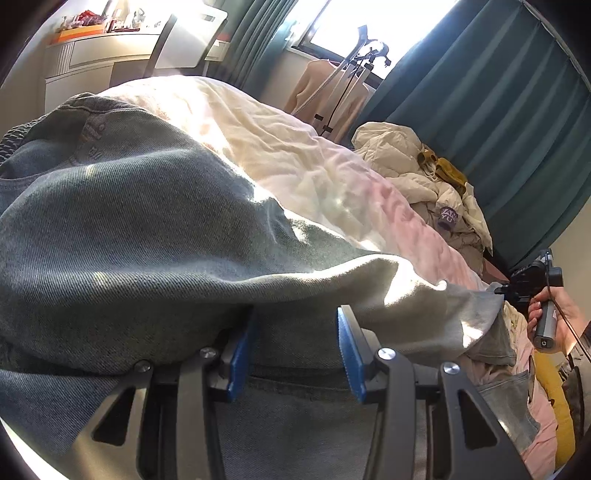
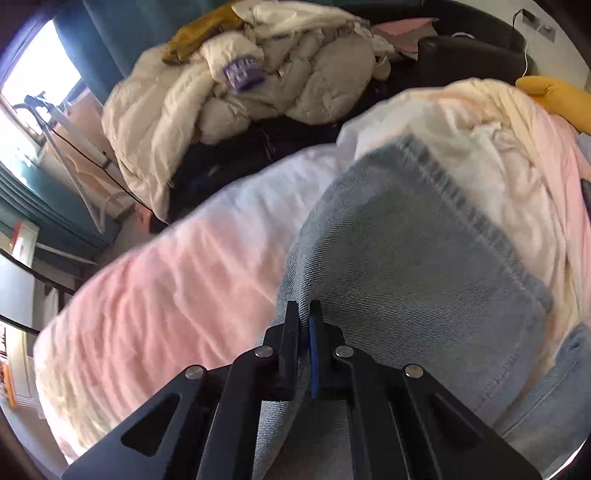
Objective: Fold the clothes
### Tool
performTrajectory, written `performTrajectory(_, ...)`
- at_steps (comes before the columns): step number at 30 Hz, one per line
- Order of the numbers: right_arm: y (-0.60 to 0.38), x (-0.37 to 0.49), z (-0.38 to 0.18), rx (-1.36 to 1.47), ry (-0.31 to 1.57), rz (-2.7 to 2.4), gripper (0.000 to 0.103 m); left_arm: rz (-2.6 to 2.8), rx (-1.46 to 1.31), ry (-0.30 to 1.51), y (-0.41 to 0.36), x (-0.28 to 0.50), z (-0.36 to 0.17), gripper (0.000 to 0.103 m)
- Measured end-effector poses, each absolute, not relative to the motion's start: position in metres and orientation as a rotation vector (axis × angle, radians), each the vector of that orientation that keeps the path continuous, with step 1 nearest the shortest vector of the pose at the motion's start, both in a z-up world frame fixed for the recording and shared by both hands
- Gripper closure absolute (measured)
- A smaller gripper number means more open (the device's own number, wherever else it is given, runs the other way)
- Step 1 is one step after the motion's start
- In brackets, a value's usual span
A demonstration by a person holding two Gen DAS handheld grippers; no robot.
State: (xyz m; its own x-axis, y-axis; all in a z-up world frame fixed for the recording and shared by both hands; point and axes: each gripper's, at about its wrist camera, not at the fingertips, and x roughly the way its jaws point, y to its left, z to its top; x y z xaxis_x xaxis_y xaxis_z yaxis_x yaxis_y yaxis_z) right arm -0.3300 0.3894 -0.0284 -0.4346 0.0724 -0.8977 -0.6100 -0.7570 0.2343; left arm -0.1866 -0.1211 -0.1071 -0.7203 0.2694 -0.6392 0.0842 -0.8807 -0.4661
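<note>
Tongs on the left side (image 1: 295, 354) stand open, with the blue pads (image 1: 240, 360) apart. The jeans (image 1: 129, 240) lie over and between them, and a fold of denim drapes over the tip of the left pad, but the pads do not close on the cloth. The jeans fill the space ahead and to the left of these tongs, spread on the bed (image 1: 295, 166) with its cream and pink cover. Far ahead to the left stands a white dresser (image 1: 92, 62). Ahead to the right is a metal stand (image 1: 351, 74) near the window, then a heap of pale quilted clothes (image 1: 424, 177) in front of the teal curtain (image 1: 498, 129). At the far right a hand (image 1: 554, 321) holds the handle of the right tongs (image 1: 496, 290), whose tips meet the pale end of the jeans.

In the right wrist view, the right tongs (image 2: 304, 325) are closed on an edge of the jeans (image 2: 406, 277); the denim passes between the two fingers, and the blue pad (image 2: 314, 358) presses on it. The jeans extend ahead and to the right of these tongs, with a stitched hem (image 2: 461, 206) on the far side. The pink bed cover (image 2: 166, 277) lies to the left and behind the denim. Farther ahead is the heap of pale clothes (image 2: 221, 85), with a mustard piece (image 2: 199, 33) on top. A yellow item (image 2: 561, 99) lies far right.
</note>
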Motion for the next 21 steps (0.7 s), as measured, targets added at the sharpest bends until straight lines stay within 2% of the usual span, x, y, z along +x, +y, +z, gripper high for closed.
performTrajectory(3,0.389,-0.32,0.018,-1.232,0.836,2.391,0.101,2.718,-1.07,-0.773,-0.125,-0.181,-0.099,0.059)
performTrajectory(6,0.388,-0.286,0.079,-0.956,0.844,2.648,0.101,2.746,-1.018,-0.772,-0.128,-0.174,-0.088,0.059)
performTrajectory(9,0.383,-0.231,0.102,-0.72,0.725,2.808,0.101,2.763,-1.006,-0.78,-0.131,-0.169,-0.083,0.059)
performTrajectory(12,0.406,-0.19,0.055,-0.788,0.937,2.705,0.101,2.776,-1.062,-0.773,-0.131,-0.169,-0.087,0.059)
performTrajectory(19,0.467,-0.141,-0.12,-1.225,1.438,2.184,0.099,2.766,-1.126,-0.787,-0.132,-0.164,-0.093,0.059)
performTrajectory(20,0.473,-0.134,-0.124,-1.187,1.534,2.157,0.099,2.769,-1.128,-0.783,-0.132,-0.163,-0.093,0.059)
performTrajectory(21,0.476,-0.131,-0.118,-1.157,1.534,2.16,0.096,2.773,-1.13,-0.779,-0.131,-0.163,-0.092,0.059)
